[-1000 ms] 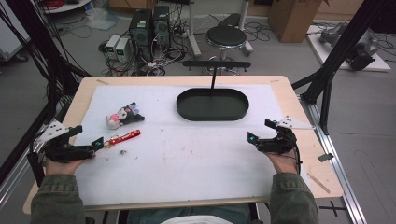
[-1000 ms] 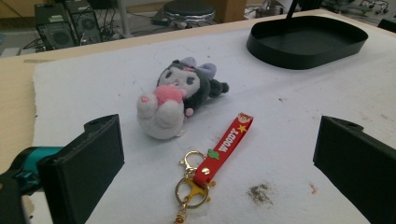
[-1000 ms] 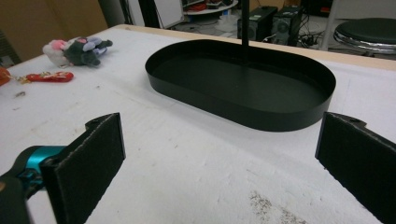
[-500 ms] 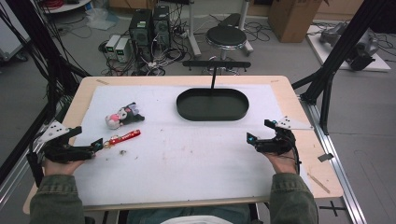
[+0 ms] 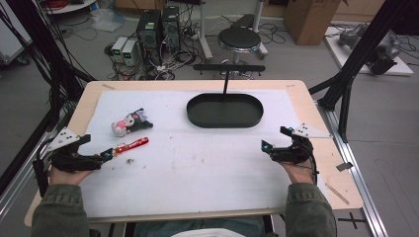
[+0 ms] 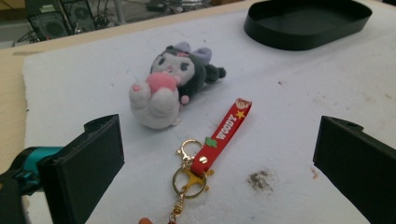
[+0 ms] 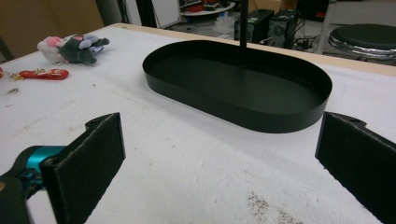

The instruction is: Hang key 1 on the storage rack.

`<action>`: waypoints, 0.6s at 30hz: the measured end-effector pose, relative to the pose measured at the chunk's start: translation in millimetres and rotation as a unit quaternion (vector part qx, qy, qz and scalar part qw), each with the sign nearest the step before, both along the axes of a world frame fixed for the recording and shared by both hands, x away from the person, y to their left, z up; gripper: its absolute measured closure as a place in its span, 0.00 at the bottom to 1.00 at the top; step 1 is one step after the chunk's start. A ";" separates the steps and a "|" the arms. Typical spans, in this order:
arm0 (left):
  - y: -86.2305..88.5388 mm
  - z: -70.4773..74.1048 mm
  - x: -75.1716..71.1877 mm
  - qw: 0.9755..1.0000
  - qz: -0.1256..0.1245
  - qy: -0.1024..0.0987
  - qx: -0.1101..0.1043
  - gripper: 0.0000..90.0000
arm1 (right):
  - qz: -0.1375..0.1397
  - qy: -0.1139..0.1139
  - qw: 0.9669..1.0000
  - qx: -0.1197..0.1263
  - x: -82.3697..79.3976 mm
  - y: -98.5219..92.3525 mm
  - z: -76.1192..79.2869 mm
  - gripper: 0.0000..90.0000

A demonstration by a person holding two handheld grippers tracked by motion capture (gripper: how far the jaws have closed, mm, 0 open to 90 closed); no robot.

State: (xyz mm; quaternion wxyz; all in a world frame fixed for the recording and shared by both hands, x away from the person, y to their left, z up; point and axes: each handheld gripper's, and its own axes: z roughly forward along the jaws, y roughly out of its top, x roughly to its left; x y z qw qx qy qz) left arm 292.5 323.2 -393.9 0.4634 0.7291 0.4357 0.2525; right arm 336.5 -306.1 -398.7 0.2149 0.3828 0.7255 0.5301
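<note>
The left gripper (image 5: 106, 156) is held low over the white-covered counter (image 5: 207, 163), its fingers (image 6: 88, 158) spread wide and empty, so that the red "WOODY" keychain strap (image 6: 223, 132) with its gold clasp (image 6: 187, 175) is framed between them; an approach to a grasp is judged to be in hand. A plush toy (image 6: 170, 88) lies just beyond the strap, apart from it. The right gripper (image 5: 277, 140) is parked at the counter's right, likewise wide open and empty, aimed at the black oval tray (image 7: 243, 84), which is presumably the drop-off point.
</note>
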 end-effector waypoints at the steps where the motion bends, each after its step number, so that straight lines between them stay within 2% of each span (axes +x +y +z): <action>1: -0.4 -0.3 0.7 1.000 0.000 0.001 0.000 0.02 | -0.001 0.004 1.000 0.000 0.1 -0.1 -1.2 0.00; 5: -2.4 1.1 5.5 1.000 -0.009 0.007 0.001 0.02 | 0.002 0.005 1.000 -0.008 0.9 3.1 -2.8 0.00; 12: -16.7 9.5 18.0 0.999 -0.035 0.016 0.031 0.02 | 0.005 0.004 1.000 -0.017 1.8 6.5 -4.6 0.00; 18: -22.4 12.2 26.4 0.998 -0.042 0.023 0.032 0.02 | -0.006 0.004 1.000 0.001 -0.7 1.5 -2.7 0.00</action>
